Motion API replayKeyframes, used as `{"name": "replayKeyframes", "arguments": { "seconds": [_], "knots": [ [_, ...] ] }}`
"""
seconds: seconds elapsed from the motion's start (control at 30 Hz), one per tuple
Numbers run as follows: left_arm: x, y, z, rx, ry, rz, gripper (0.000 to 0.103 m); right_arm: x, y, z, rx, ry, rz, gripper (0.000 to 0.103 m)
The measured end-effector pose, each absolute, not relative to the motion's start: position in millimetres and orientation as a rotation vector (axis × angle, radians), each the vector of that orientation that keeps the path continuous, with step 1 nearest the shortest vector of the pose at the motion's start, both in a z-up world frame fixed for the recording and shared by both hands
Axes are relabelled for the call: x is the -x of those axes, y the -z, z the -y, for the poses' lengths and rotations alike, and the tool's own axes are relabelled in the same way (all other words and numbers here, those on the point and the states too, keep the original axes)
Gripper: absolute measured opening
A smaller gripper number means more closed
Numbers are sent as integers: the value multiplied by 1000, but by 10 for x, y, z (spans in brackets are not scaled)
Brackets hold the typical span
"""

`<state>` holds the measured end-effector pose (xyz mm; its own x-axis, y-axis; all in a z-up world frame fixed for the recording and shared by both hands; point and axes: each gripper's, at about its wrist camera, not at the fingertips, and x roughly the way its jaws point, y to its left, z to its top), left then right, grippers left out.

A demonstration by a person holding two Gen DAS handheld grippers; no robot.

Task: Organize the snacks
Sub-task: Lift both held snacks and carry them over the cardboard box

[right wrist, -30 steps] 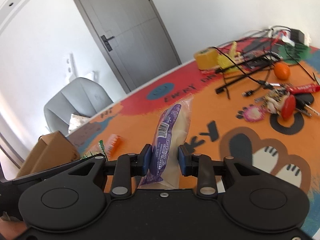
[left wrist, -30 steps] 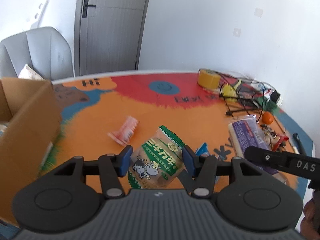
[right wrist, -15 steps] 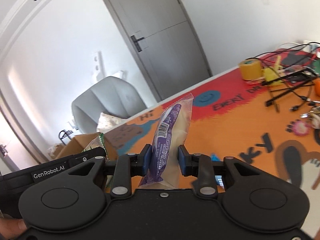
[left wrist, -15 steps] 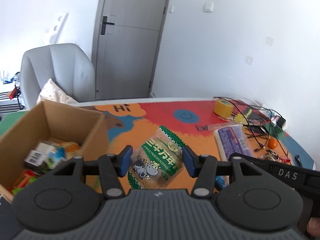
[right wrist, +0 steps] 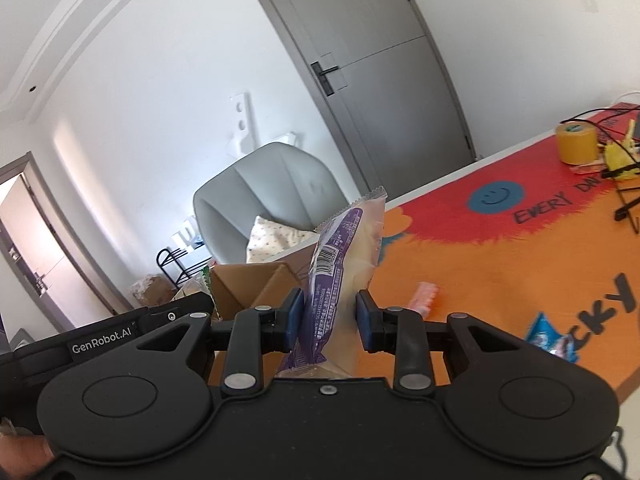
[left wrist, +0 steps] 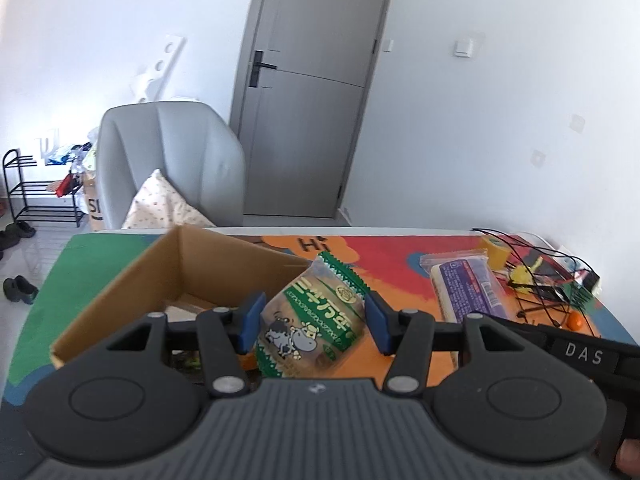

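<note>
My left gripper is shut on a green snack bag with a cow picture, held in the air at the right edge of an open cardboard box. My right gripper is shut on a long purple-and-white snack pack, held upright above the table, with the cardboard box just beyond and left. The purple pack also shows in the left wrist view. A pink snack packet and a blue packet lie on the orange table mat.
The table has a colourful mat. A yellow tape roll, cables and a small orange ball lie at its far right. A grey armchair with a cushion stands behind the box, before a grey door.
Both grippers have lifted and swung left towards the cardboard box, each still holding its snack. The box is now nearer and more central in both views.
</note>
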<state>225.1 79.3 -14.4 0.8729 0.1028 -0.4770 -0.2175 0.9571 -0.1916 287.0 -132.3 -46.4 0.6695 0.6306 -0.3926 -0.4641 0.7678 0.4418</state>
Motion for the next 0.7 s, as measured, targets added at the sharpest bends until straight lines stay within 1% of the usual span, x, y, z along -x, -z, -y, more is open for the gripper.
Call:
{"name": "replayKeyframes", "arguments": {
  "seconds": [0.4, 0.57, 0.7],
  "knots": [
    [-2101, 177, -1290, 300, -265, -472, 54, -2833, 432, 929, -288, -689, -573, 30],
    [-2116, 272, -1393, 325, -261, -507, 54, -2816, 406, 770, -270, -707, -573, 30],
    [-2107, 323, -1471, 351, -239, -539, 61, -2789, 382, 654, -258, -716, -572, 30]
  ]
}}
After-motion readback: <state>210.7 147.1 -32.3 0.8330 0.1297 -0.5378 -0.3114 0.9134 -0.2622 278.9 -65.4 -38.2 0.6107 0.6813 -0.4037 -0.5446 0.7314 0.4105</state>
